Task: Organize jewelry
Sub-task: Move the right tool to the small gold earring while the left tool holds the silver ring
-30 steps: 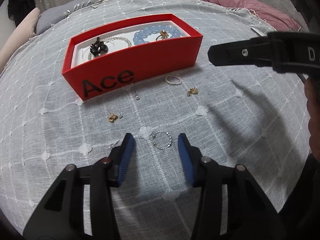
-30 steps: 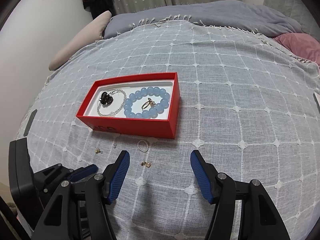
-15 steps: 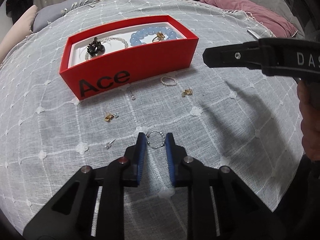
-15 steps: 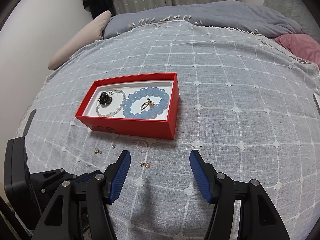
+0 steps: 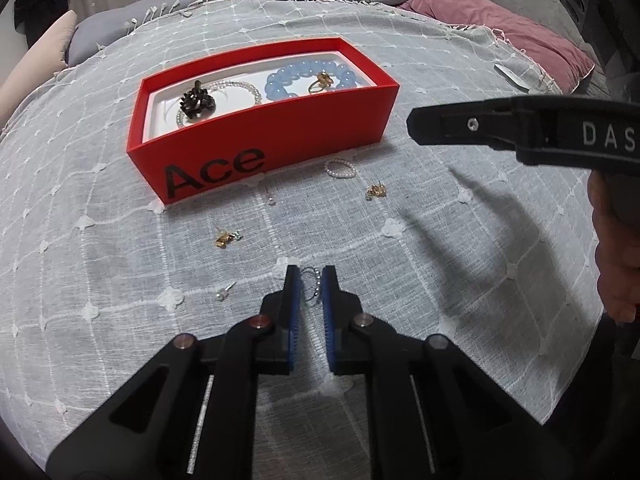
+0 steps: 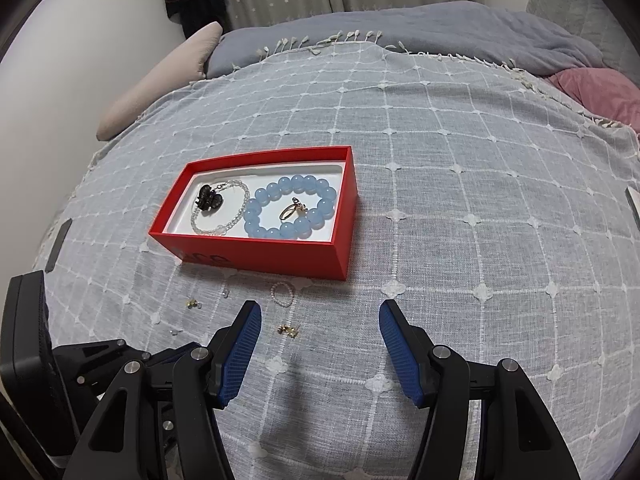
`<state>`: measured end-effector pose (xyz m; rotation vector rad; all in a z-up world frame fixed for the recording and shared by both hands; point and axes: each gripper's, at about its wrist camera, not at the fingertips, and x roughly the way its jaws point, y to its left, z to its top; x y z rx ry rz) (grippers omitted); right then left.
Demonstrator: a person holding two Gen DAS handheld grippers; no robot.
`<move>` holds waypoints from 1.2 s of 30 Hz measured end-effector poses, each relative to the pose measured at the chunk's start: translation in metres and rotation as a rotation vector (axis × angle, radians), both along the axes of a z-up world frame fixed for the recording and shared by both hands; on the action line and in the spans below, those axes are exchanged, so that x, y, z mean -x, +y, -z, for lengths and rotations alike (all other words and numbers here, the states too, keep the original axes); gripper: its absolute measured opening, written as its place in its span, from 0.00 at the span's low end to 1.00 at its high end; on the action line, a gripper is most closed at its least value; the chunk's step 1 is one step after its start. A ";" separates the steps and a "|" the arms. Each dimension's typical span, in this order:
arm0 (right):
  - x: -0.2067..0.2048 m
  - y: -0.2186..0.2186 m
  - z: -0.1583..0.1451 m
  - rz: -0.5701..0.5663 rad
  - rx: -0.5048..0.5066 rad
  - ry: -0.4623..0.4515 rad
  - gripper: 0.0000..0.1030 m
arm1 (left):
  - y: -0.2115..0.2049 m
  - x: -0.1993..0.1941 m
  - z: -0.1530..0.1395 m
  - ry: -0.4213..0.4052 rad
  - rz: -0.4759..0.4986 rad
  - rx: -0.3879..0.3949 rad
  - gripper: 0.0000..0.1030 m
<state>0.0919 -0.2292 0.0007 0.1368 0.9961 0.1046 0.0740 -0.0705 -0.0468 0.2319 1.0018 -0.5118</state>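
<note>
A small silver beaded ring (image 5: 316, 283) stands squeezed between the blue pads of my left gripper (image 5: 311, 277), whose jaws are closing on it against the grey cloth. Farther back stands the red box (image 5: 280, 140), holding a blue bead bracelet (image 5: 296, 74), a gold ring (image 5: 320, 82), a clear bead bracelet (image 6: 222, 228) and a dark flower piece (image 5: 197, 100). My right gripper (image 6: 320, 320) hangs open over the cloth with nothing between its pads; a gold earring (image 6: 289, 329) and a pearl ring (image 6: 282, 294) lie just beyond its left pad.
Loose on the cloth in front of the box lie another gold earring (image 5: 224, 237), a small stud (image 5: 224, 292) and a pin (image 5: 270, 196). A person's hand (image 5: 616, 260) shows at the right edge. A pink pillow (image 5: 500, 36) and grey duvet (image 6: 440, 28) lie behind.
My left gripper's jaws have closed from wide apart onto the silver beaded ring, which now stands narrow between the pads. The right gripper has kept still and open.
</note>
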 end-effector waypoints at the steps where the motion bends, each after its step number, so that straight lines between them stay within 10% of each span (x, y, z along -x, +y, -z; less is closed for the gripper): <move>1: 0.000 0.000 0.000 -0.001 -0.001 0.001 0.59 | 0.000 0.000 0.000 0.000 -0.001 0.001 0.09; 10: -0.004 0.000 0.010 -0.017 -0.018 0.030 0.37 | 0.002 0.000 -0.003 -0.011 0.006 -0.001 0.03; 36: -0.012 0.031 0.038 -0.134 0.114 0.073 0.37 | 0.059 -0.026 -0.045 0.029 -0.115 0.253 0.03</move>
